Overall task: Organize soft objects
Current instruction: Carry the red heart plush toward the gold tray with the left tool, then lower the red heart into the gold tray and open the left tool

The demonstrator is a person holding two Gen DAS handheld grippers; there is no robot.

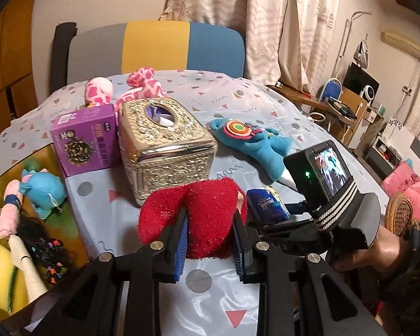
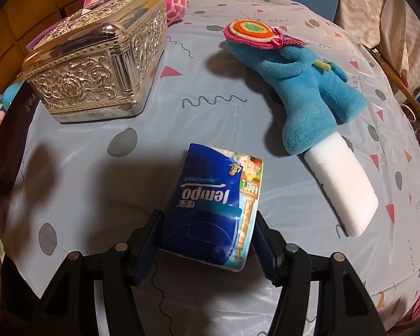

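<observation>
Squarely between left claw [image 1: 210,240] pads, red cloth [image 1: 194,218]

red fuzzy sock [image 1: 193,218], blue tissue pack [image 2: 210,204]

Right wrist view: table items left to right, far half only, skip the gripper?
Silver tissue box → pink spotted plush → blue plush with the lollipop → white foam block. The tissue pack in the right gripper is nearer, so it is left out.

The table [image 2: 238,128] with its patterned cloth bears a silver tissue box [image 2: 98,67], blue plush [image 2: 308,84], white block [image 2: 341,190].
</observation>
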